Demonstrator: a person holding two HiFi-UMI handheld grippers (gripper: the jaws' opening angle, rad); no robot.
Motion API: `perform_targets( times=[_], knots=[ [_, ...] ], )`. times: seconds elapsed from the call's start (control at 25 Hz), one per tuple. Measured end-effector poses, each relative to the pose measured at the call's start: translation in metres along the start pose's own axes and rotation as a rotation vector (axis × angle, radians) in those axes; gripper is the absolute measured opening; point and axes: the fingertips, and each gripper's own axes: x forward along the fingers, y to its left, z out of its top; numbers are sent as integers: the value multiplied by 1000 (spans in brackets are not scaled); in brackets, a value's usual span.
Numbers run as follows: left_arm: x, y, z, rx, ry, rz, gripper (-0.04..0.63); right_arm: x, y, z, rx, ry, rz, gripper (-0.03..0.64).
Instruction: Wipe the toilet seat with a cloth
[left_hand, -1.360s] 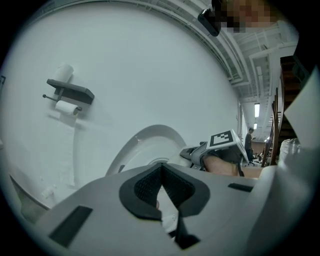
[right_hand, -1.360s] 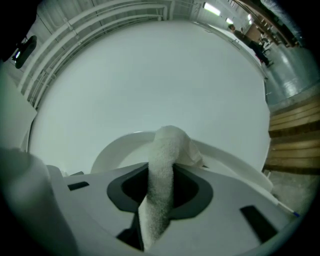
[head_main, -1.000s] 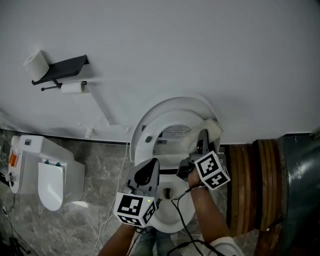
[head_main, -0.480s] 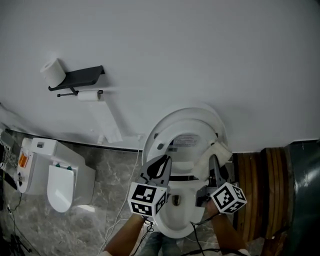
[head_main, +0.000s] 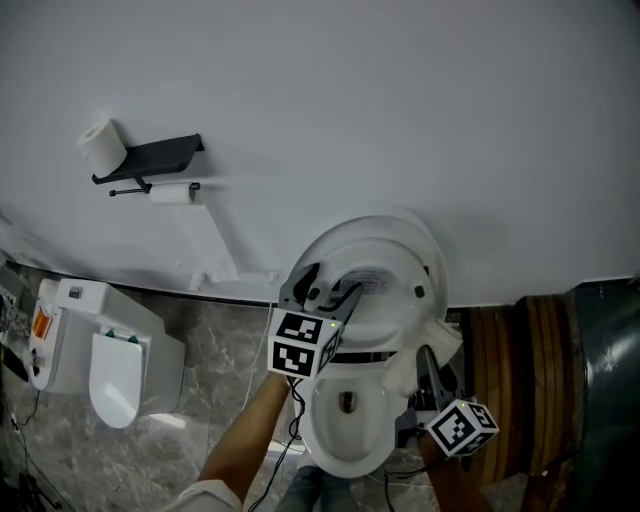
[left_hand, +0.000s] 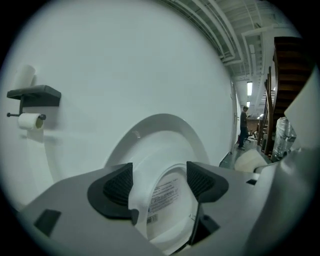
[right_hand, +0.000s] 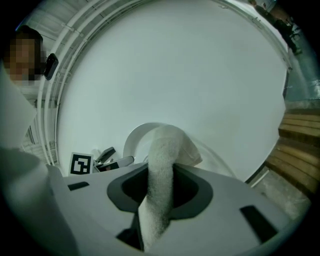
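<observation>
The white toilet (head_main: 345, 425) stands against the wall with its seat (head_main: 372, 272) and lid raised. My left gripper (head_main: 328, 292) reaches up to the raised seat's left side. In the left gripper view its jaws have just been opening and stand wide, left gripper (left_hand: 159, 182) open, with the seat's rim (left_hand: 142, 200) between the pads (left_hand: 117, 187) but not pressed. My right gripper (head_main: 430, 368) hangs at the bowl's right side, shut on a cream cloth (head_main: 415, 350). The cloth (right_hand: 162, 165) sticks up between the right gripper's (right_hand: 160, 192) jaws.
A black shelf (head_main: 150, 158) with a paper roll (head_main: 100, 145) and a hanging roll (head_main: 172, 193) is on the wall at left. A white bin (head_main: 100, 355) stands on the marble floor. Wooden steps (head_main: 520, 370) lie at right. A cable (head_main: 290, 440) trails down beside the bowl.
The left gripper has moved up to the raised seat and its jaws have opened. The right gripper with the cloth has drawn back from the seat's right rim toward me.
</observation>
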Motion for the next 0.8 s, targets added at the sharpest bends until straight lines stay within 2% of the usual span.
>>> perform_targets(
  times=[0.2,0.32,0.44,0.8],
  knots=[
    [28,17,5,51,53,79,341,-8,-1,0,44,-11,-6,100],
    [42,19,-2,85,123,82,341,-11,1,0,78,-26,-8,100],
    [52,21,-10,65,175,71,341,-14,-1,1,115,-41,-1,100],
    [56,22,-13,83,178,59,341,-26,-17,2,178,-61,-31,100]
  ],
)
